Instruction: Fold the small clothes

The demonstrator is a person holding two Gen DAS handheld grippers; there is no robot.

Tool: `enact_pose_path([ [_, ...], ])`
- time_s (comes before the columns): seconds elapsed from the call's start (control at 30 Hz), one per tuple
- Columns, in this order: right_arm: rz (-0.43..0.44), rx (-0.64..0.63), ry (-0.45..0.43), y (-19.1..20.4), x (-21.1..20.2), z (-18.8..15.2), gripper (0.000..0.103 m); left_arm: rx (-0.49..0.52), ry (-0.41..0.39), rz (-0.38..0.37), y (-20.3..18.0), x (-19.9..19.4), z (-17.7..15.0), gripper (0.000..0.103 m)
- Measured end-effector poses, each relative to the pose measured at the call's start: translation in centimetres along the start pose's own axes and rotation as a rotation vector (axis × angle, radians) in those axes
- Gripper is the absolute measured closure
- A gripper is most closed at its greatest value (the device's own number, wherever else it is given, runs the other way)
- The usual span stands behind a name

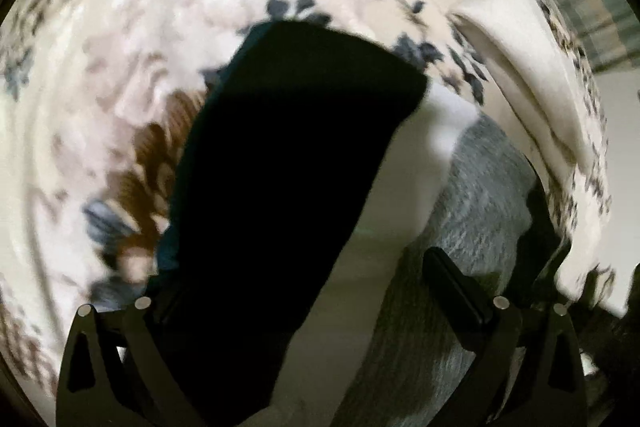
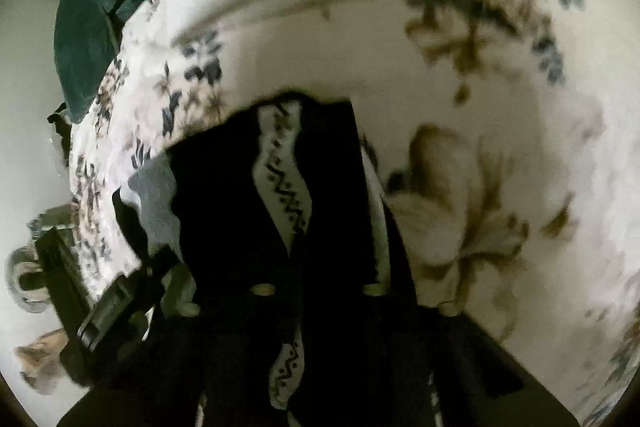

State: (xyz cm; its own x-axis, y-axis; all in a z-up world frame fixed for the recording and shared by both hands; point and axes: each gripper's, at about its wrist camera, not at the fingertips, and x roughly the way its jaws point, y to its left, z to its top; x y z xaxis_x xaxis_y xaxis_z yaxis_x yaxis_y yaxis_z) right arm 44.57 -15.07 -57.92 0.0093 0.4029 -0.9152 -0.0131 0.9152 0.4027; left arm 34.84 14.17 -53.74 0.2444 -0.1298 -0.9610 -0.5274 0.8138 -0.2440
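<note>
While the black garment (image 1: 288, 187) hangs draped over the floral bedspread (image 1: 120, 67), left gripper (image 1: 316, 291) sits w/ jaws wide apart, nothing pinched; cloth runs past the left finger only, prob just lying against it. Grey garment (image 1: 480, 195) and a white piece (image 1: 444, 131) lie under/right of it, touching. Right wrist view: right gripper (image 2: 316, 291) is buried in the same black garment (image 2: 320, 227), white zigzag-patterned trim (image 2: 286, 195) showing thru the folds. Fingers mostly hidden by cloth, so can't tell how far closed or if it's actually pinching. Judgement: right side is lifting an edge to carry it over for a fold, left is free to pin or catch the opposite edge. Dark green fabric (image 2: 96, 19) at bed edge, well apart. Both views motion-blurred.
</note>
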Motion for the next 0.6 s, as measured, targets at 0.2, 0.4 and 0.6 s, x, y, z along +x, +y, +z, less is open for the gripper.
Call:
enact_pose_path([
  [0.2, 0.018, 0.034, -0.118, -0.1, -4.4, 0.5, 0.095, 0.08, -0.116, 0.1, 0.0, -5.0, 0.2, 0.0],
  [0.4, -0.04, 0.055, -0.139, -0.9, -5.2, 2.1, 0.095, 0.103, -0.121, 0.151, 1.9, -6.1, 0.9, 0.0],
  [0.6, 0.007, 0.15, 0.087, -4.3, -2.9, 0.1, 0.058, 0.126, -0.08, 0.221, 4.3, -6.0, -1.0, 0.0],
])
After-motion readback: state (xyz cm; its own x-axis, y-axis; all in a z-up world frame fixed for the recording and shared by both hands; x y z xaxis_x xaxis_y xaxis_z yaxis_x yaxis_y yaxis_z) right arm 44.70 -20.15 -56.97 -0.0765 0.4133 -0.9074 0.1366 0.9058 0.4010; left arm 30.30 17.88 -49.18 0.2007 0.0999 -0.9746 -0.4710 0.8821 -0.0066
